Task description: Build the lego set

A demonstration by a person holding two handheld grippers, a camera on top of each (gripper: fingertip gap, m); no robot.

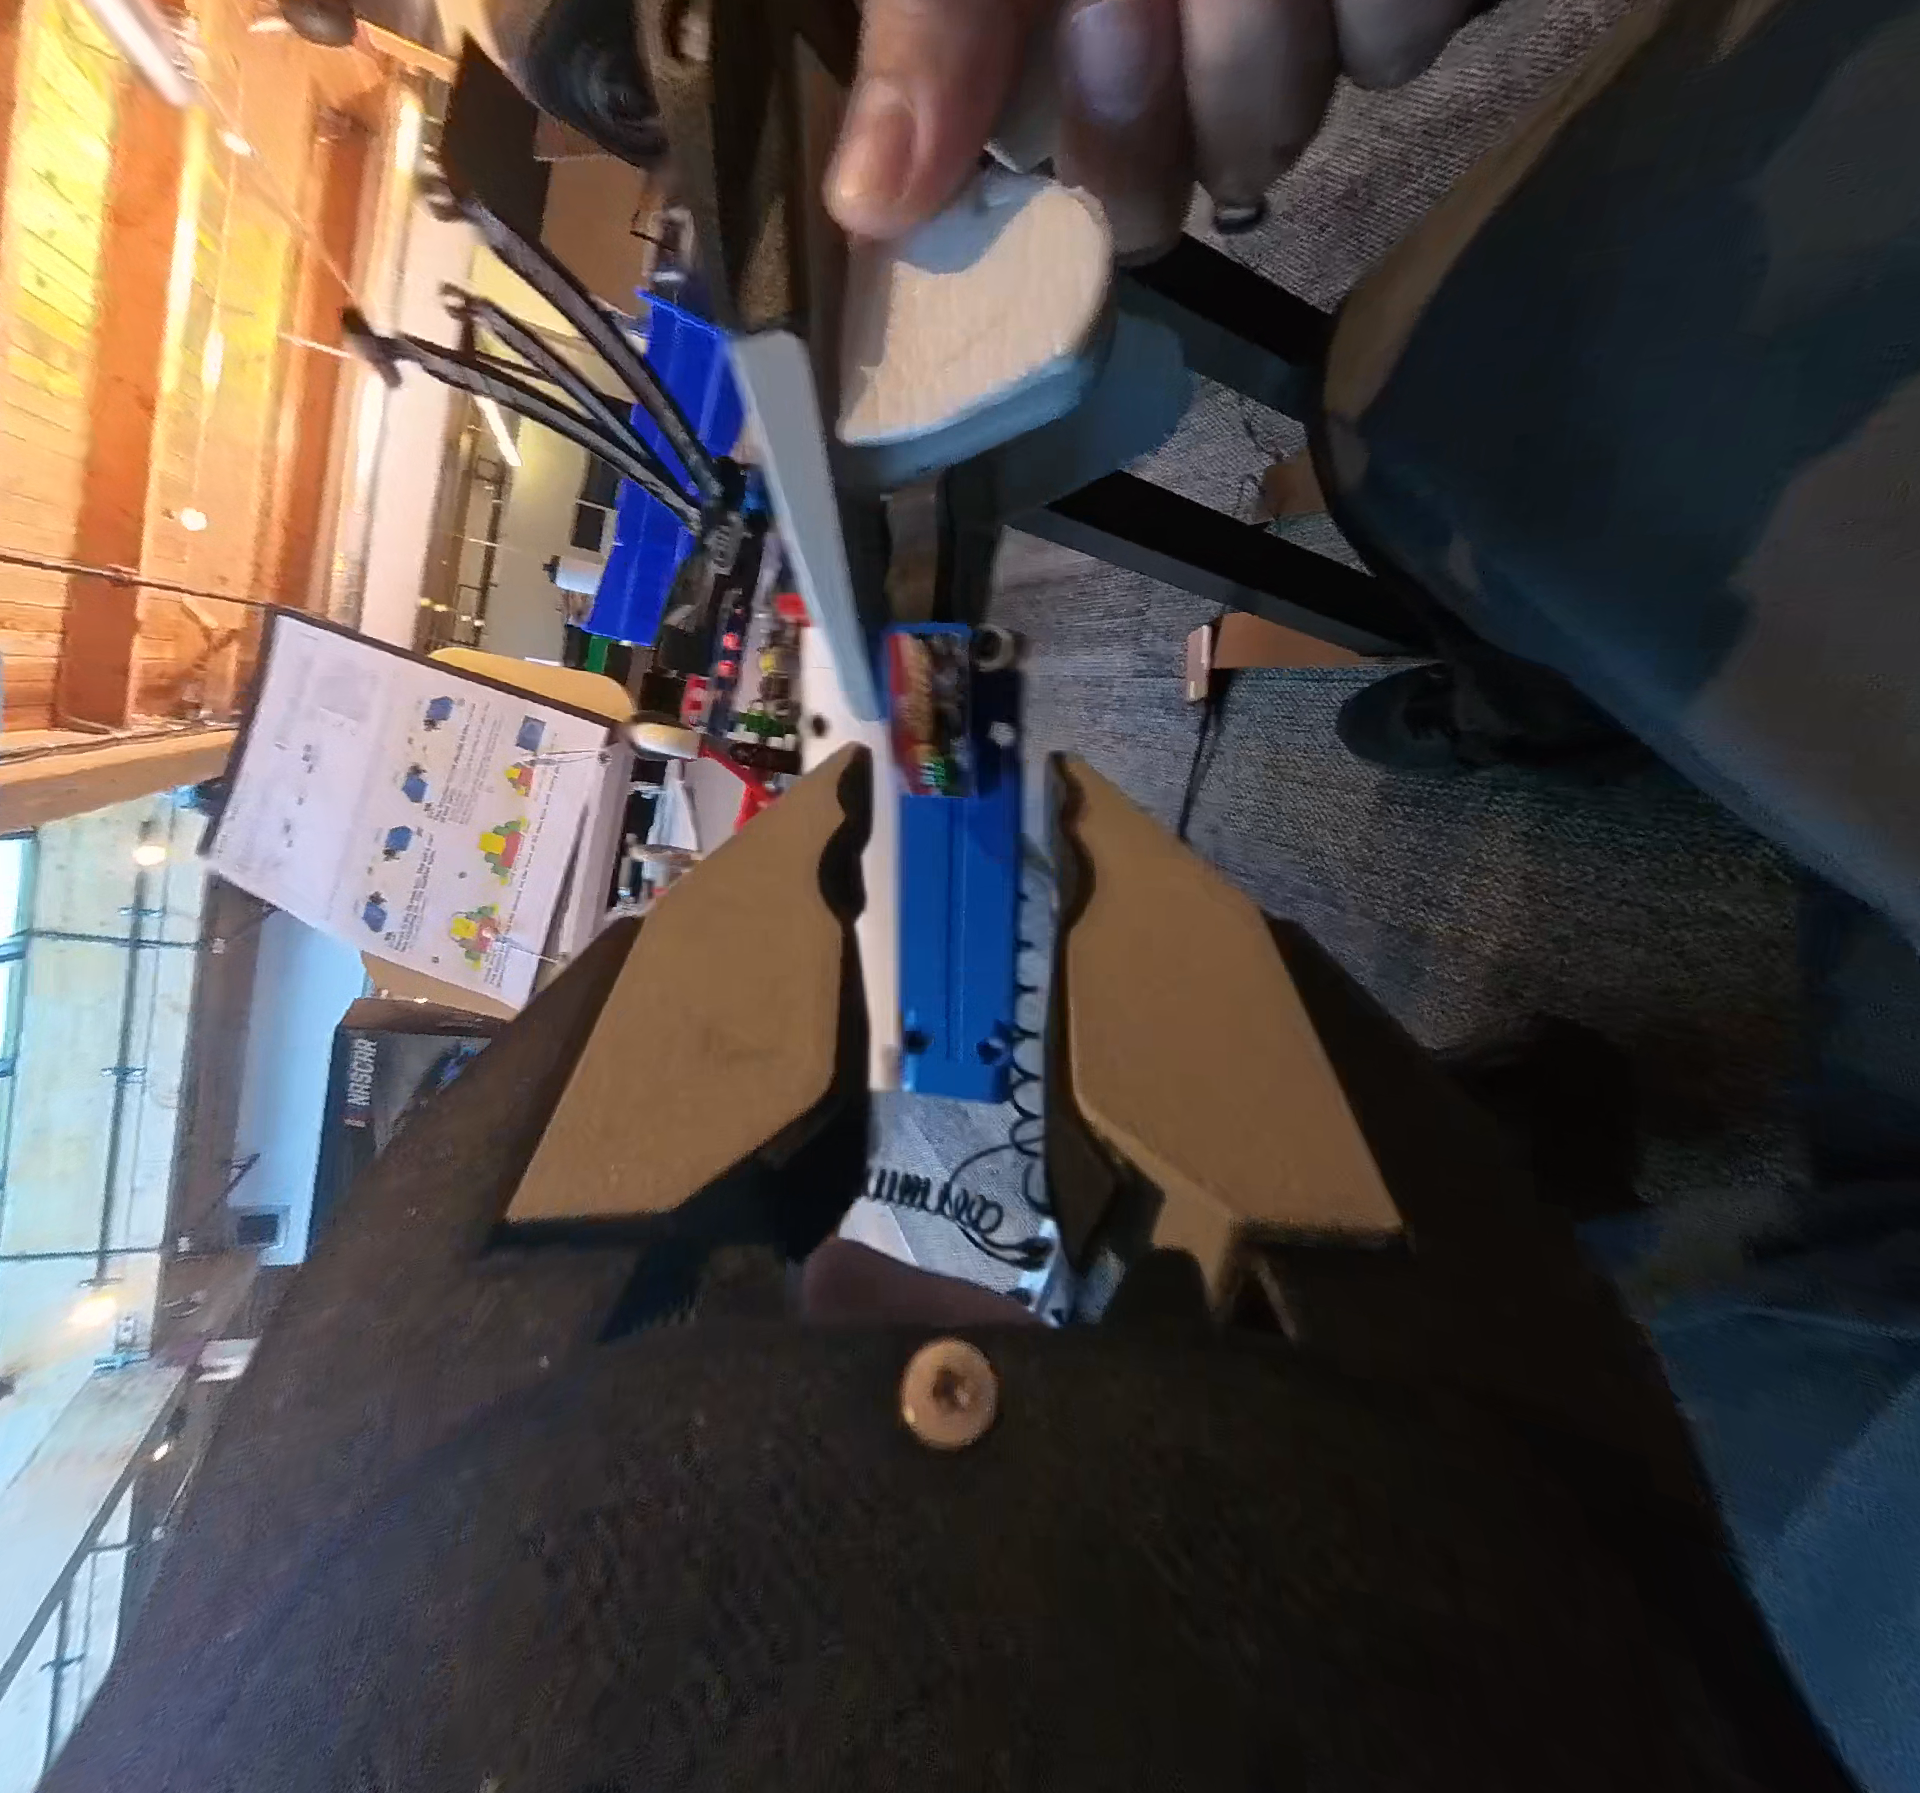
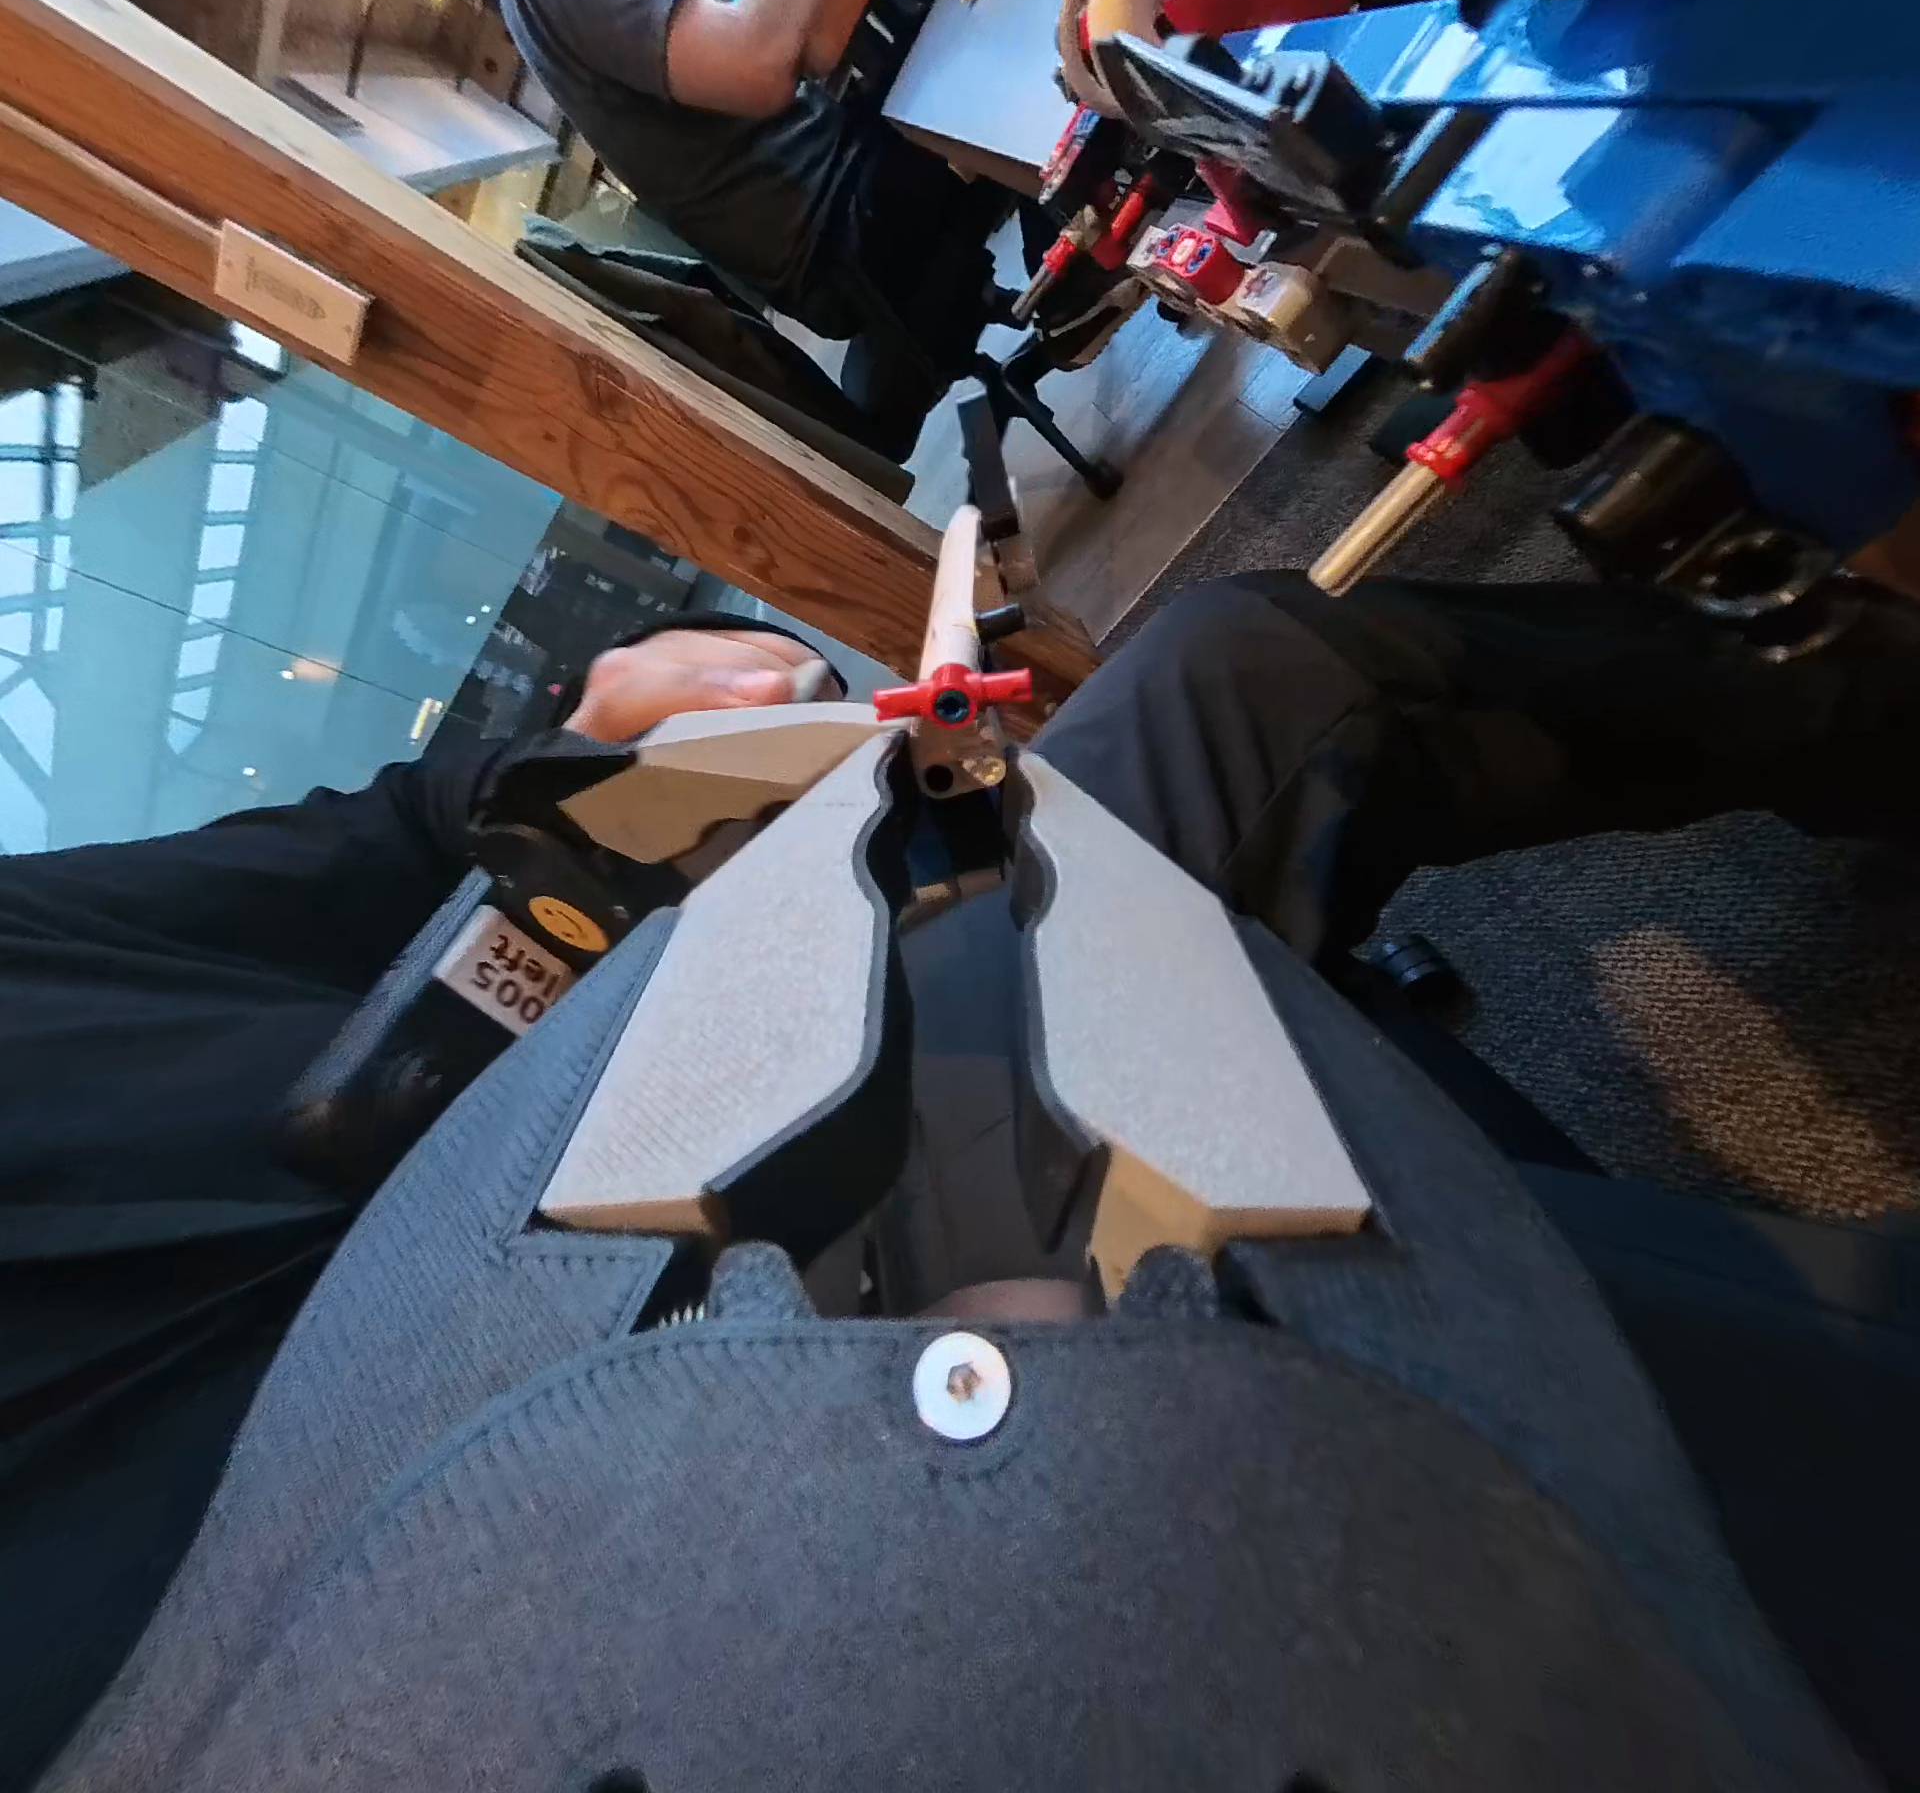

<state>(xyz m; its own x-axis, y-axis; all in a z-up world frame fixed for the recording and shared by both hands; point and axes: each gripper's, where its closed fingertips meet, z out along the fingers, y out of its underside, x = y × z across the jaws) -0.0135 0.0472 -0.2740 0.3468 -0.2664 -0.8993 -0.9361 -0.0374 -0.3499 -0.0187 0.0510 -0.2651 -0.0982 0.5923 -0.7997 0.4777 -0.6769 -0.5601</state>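
Two grippers meet over your lap. Nearest in the right wrist view, your right gripper [image 2: 958, 756] brackets the near end of a long cream plastic Lego beam [image 2: 958, 600], which carries a small red cross-shaped connector [image 2: 951, 701]. Whether those fingers pinch the beam or merely flank it cannot be told. One fingertip of your left gripper [image 1: 951, 767] touches the beam from the side. In its own view the jaws stand apart, unclenched, with the beam running edge-on along one finger.

This looks like a lining-up step, so steady the beam with one gripper before the other pushes, and press straight along the connector's axis.

Only the left wrist view shows a long blue piece with a colourful sticker [image 1: 961, 912] just beside the beam; whether they are joined is unclear. Farther off it shows your hand [image 1: 1039, 29] and a printed instruction sheet [image 1: 416, 798]. Only the right view shows the large blue model [image 2: 1662, 133] and a seated person [image 2: 727, 81].
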